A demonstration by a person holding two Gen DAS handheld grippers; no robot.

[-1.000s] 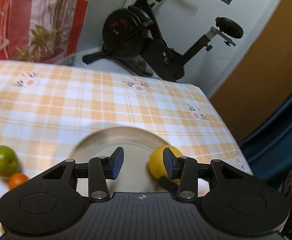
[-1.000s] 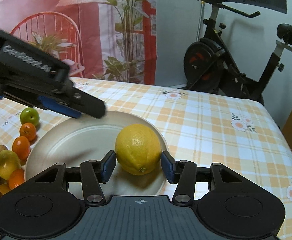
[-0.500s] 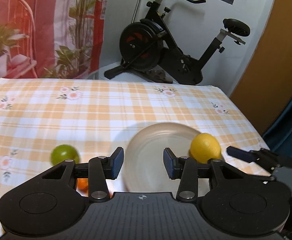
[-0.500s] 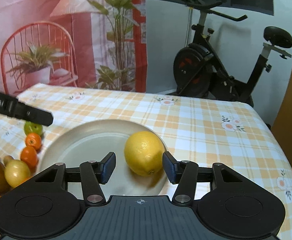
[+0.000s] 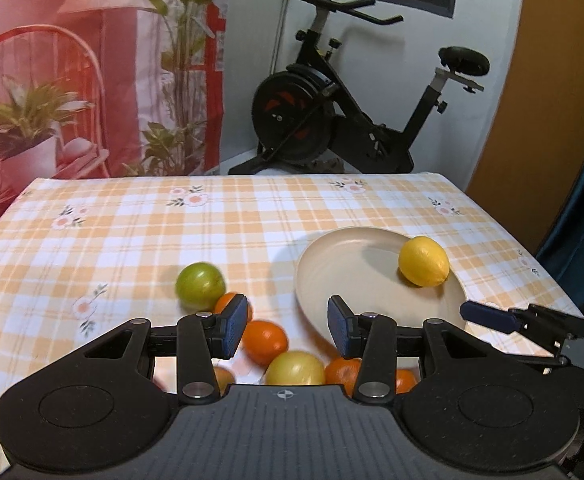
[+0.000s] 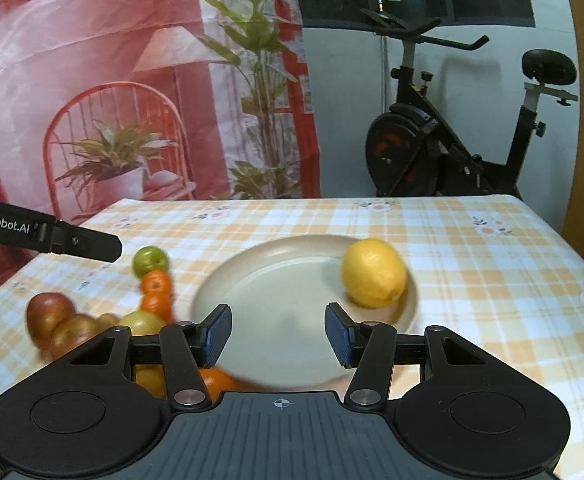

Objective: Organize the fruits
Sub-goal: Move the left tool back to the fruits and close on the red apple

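A yellow lemon (image 5: 424, 261) (image 6: 373, 272) lies at the right side of a beige plate (image 5: 348, 268) (image 6: 276, 284) on the checked tablecloth. Left of the plate is a loose heap of fruit: a green apple (image 5: 200, 285) (image 6: 151, 260), small oranges (image 5: 264, 340) (image 6: 156, 282), a yellowish fruit (image 5: 296, 368) and brown fruits (image 6: 50, 312). My left gripper (image 5: 288, 330) hovers open over the heap, nothing between its pads. My right gripper (image 6: 277, 336) is open over the plate's near rim, the lemon beyond it to the right. Each gripper's finger shows in the other's view.
An exercise bike (image 5: 332, 120) stands behind the table's far edge, beside a red printed curtain (image 6: 112, 100). The table's right edge (image 5: 532, 256) drops off near an orange door and a blue curtain. Bare cloth stretches to the far left.
Both grippers have drawn back from the plate; the lemon, earlier between the right jaws, now lies beyond them. The left view has swung left, so the fruit heap sits under its fingers.
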